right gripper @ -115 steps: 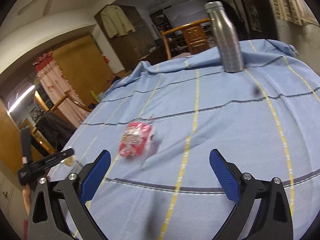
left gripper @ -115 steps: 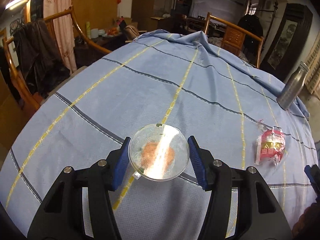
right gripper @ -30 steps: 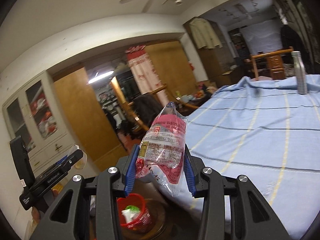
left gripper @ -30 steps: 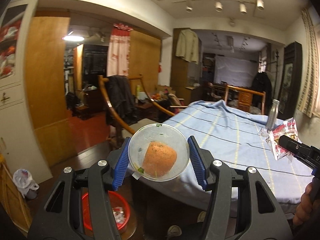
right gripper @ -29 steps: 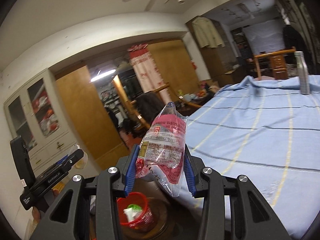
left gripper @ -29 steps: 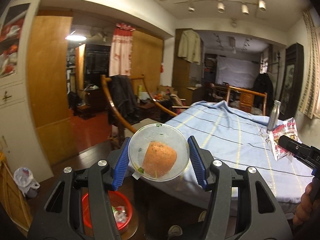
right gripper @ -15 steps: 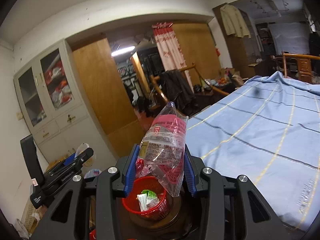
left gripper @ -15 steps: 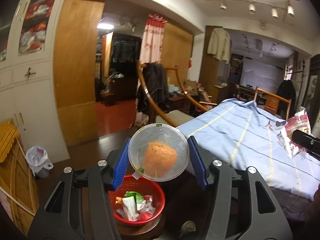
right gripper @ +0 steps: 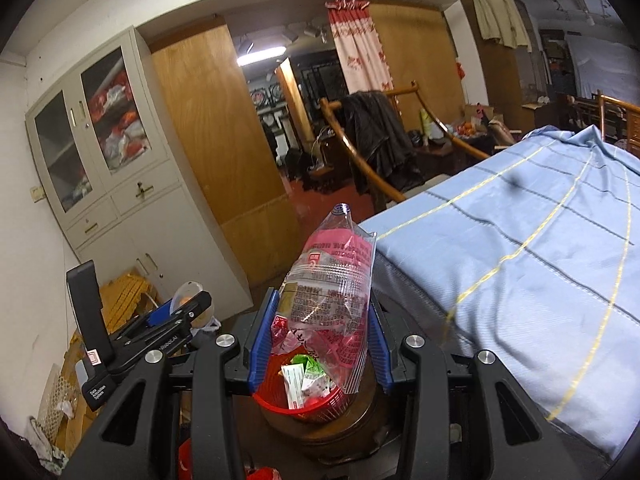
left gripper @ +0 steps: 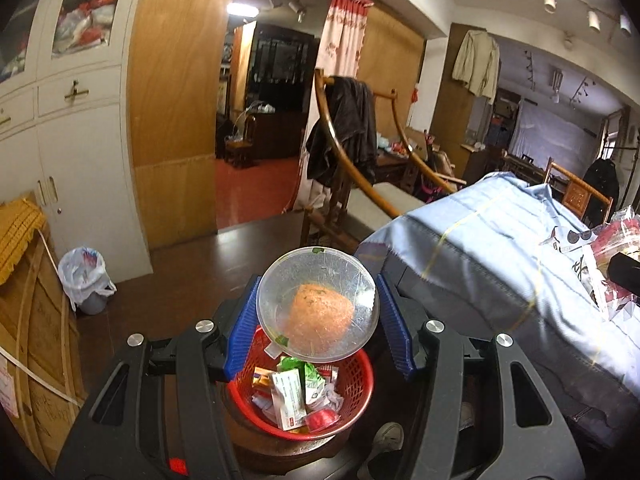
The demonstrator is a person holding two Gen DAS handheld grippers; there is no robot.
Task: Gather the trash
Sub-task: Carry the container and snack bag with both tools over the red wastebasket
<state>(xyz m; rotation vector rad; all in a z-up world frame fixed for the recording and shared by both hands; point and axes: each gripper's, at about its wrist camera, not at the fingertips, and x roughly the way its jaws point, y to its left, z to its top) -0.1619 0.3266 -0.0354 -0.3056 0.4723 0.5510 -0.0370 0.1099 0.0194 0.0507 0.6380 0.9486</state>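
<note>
Left hand-held gripper (left gripper: 318, 330) clamped on a clear plastic lid (left gripper: 317, 304) smeared with orange residue, blue pads pressing its rim from both sides, lid tilted and poised right above the red basket (left gripper: 362, 384). Right hand-held gripper (right gripper: 316, 338) pinching a crumpled pink-and-clear snack wrapper (right gripper: 330, 292), wrapper standing up between the pads, lower end hanging just over the same basket. Basket sitting on a dark round stool (right gripper: 360, 408) beside the table, already holding several bits of rubbish: a green packet (left gripper: 306, 374), a white sachet (left gripper: 288, 398), something small and red near the front rim. Blue checked tablecloth (right gripper: 540, 260) off to the right, and no trash to be seen on the stretch in view, though much of the table lies outside both views. Left tool also showing at the left edge of the right wrist view, so both hands close in over the drop spot. Judging by all this, pickup done for these two pieces, carry all but finished, release not yet made. Left to do: open both sets of jaws and let lid and wrapper fall in, likely one at a time so the wide lid does not catch the rim and slide off onto the floor. Whether more remains on the table afterwards, impossible to tell from here.
</note>
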